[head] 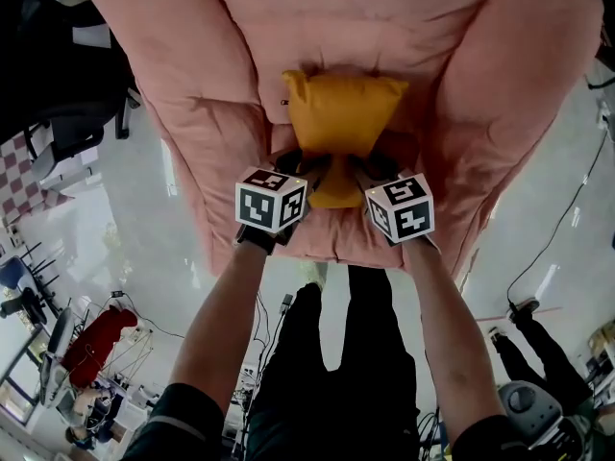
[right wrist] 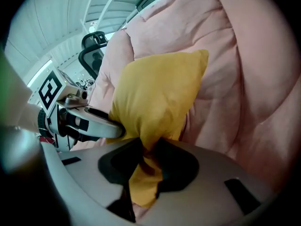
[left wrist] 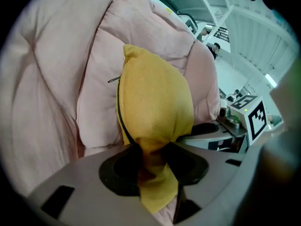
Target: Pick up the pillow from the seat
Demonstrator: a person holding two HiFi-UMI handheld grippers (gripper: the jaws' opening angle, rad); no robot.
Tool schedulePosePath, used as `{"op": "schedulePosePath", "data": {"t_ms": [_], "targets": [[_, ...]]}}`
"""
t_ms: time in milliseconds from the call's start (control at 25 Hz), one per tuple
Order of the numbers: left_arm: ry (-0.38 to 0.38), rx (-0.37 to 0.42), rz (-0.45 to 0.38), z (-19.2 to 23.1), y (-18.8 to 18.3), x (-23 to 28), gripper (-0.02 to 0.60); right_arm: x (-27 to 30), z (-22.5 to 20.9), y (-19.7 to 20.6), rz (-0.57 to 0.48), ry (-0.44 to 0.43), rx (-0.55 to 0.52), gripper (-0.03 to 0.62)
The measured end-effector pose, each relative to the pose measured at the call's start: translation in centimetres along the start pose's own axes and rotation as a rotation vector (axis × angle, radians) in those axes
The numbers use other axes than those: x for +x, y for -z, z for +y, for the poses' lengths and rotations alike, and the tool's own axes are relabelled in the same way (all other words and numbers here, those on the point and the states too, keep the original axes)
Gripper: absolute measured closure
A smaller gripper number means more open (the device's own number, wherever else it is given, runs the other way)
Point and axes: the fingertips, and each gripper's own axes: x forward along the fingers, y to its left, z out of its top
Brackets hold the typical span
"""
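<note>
Yellow pillow (head: pixel 341 113) sits in the middle of the seat (head: pixel 288 243) of a pink padded armchair (head: pixel 207 94), top edge resting against the backrest (head: pixel 365 17). Left gripper (left wrist: pixel 153 161) is clamped on the pillow's near bottom edge: the fabric is squeezed to a narrow neck between its jaws and a yellow tail hangs out below. Right gripper (right wrist: pixel 146 161) has the same hold on the same edge, cloth bunched tight between its jaws. From the head view the two stand side by side, close together, either side of the middle of that near edge, so neither hand is nearer. The pillow lies ahead of and above both, fanning out from the pinch toward the backrest. Its long axis runs across the seat, left to right, and is widest at the two top corners. Cannot tell whether the bottom has cleared the cushion yet. Judgement: the grasp is made and the lift is what remains. With both holds low and central, the wide top will probably flop as it comes up and back toward the person, so the two hands should rise together.
</note>
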Motion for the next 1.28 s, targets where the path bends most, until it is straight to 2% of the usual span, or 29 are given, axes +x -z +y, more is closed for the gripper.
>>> {"op": "schedulePosePath", "data": {"t_ms": [440, 960, 1280], "targets": [[0.015, 0.028, -0.108, -4.1, -2.6, -7.8, 0.405, -6.9, 5.0, -4.0, -0.115, 0.061, -0.017, 0.488], [0.026, 0.189, -0.262, -12.5, -8.7, -20.4, 0.4, -19.5, 12.2, -11.2, -0.315, 0.143, -0.048, 0.488], [0.039, 0.23, -0.379, -17.1, -11.8, -28.0, 0.399, -26.5, 16.7, -15.8, -0.409, 0.17, -0.127, 0.488]]}}
